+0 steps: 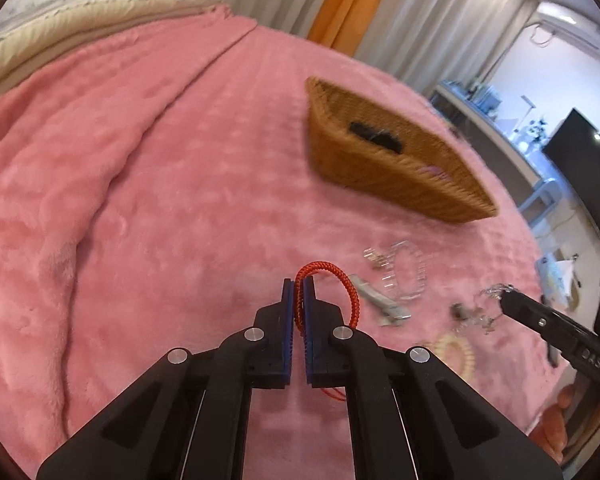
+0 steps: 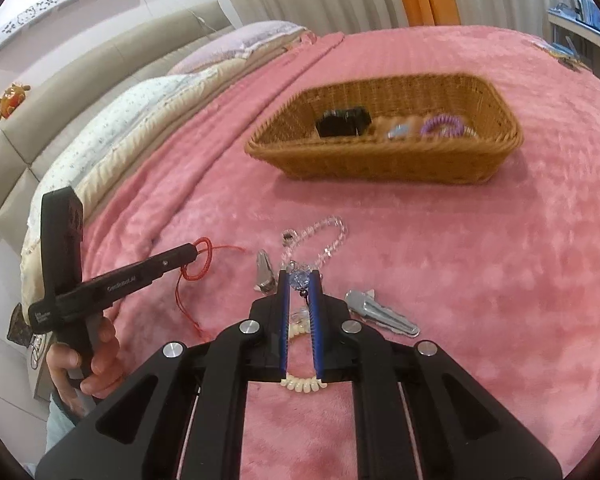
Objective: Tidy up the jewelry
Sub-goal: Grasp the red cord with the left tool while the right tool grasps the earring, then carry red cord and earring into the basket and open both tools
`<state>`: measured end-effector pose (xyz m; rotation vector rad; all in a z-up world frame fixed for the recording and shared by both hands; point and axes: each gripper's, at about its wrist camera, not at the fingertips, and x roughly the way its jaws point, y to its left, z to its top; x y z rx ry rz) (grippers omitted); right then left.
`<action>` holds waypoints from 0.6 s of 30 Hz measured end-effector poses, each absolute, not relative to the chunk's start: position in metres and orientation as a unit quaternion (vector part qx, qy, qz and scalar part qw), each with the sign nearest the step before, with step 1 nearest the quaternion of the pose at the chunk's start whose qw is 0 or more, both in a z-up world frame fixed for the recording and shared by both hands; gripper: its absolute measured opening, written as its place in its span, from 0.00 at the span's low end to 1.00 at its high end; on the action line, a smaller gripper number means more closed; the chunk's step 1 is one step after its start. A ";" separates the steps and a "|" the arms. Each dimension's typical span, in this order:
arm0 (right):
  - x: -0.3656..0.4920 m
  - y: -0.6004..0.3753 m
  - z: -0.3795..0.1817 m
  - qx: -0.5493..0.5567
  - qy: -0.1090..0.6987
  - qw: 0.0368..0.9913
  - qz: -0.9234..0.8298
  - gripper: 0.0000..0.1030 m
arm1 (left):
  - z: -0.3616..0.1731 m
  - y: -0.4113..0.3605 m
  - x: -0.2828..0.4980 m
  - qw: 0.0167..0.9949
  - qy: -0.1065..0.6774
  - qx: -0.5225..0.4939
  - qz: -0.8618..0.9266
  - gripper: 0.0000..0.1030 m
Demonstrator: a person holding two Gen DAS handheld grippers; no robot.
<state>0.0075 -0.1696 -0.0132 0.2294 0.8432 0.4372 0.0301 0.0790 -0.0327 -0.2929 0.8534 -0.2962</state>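
My left gripper (image 1: 299, 284) is shut on a red cord bracelet (image 1: 350, 288), whose loop sticks out above and to the right of the pads. The right wrist view shows that left gripper (image 2: 196, 252) raised over the pink blanket with the red bracelet (image 2: 198, 270) and its cord dangling. My right gripper (image 2: 300, 276) is shut on a blue crystal charm (image 2: 300, 281) with a dark tassel between the pads. In the left wrist view the right gripper (image 1: 502, 300) holds that sparkling piece (image 1: 492, 292) at its tip. A wicker basket (image 2: 380, 164) stands farther back.
On the blanket lie a clear bead bracelet (image 2: 332, 232), two silver hair clips (image 2: 264, 274) (image 2: 380, 312) and a cream bead bracelet (image 2: 302, 385). The basket holds a black item (image 2: 342, 120) and a purple coil tie (image 2: 440, 124). Pillows and the headboard are at the left.
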 end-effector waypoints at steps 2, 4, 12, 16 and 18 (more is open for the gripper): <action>0.006 -0.174 -0.003 0.119 0.397 0.884 0.214 0.07 | -0.020 0.077 0.026 0.894 0.399 -0.141 -0.150 0.02; 0.006 -0.177 0.007 0.123 0.389 0.887 0.216 0.07 | -0.002 0.072 0.023 0.899 0.382 -0.140 -0.163 0.02; 0.024 -0.195 0.061 0.111 0.337 0.911 0.210 0.07 | 0.069 0.047 0.036 0.922 0.312 -0.117 -0.199 0.02; 0.052 -0.203 0.081 0.098 0.318 0.923 0.194 0.07 | 0.100 0.021 0.059 0.933 0.281 -0.095 -0.203 0.02; 0.069 -0.208 0.086 0.098 0.317 0.924 0.190 0.07 | 0.110 0.006 0.075 0.937 0.268 -0.089 -0.208 0.02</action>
